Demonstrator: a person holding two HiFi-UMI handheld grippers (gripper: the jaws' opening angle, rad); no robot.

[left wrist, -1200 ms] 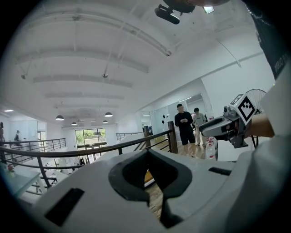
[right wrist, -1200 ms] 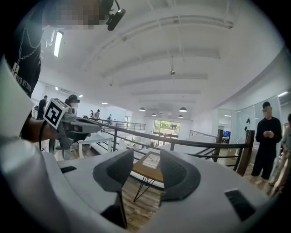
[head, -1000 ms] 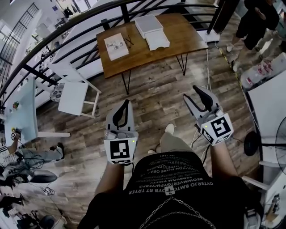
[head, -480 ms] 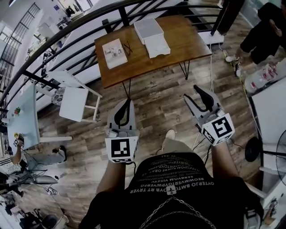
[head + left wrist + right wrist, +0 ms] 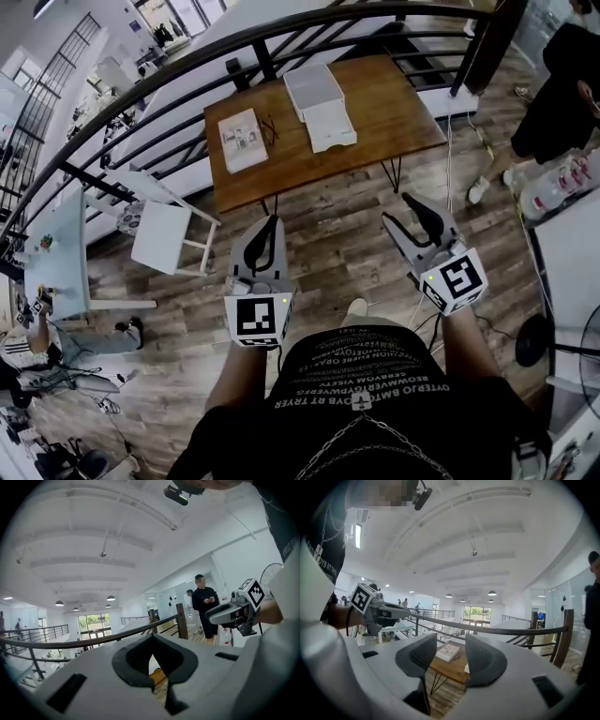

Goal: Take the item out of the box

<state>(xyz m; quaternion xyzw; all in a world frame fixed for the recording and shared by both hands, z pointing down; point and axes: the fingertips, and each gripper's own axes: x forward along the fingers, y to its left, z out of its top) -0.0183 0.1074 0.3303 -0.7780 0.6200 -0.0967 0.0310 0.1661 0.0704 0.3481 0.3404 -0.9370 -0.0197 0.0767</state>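
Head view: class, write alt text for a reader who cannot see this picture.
Seen from above, a person standing on a wood floor holds two empty grippers, the left gripper shut and the right gripper open, short of a wooden table. On the table lie white boxes and a book-like item.

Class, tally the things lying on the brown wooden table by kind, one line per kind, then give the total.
White boxes: 2
Flat white printed pack: 1
Small dark item, too small to identify: 1
Total on the wooden table: 4
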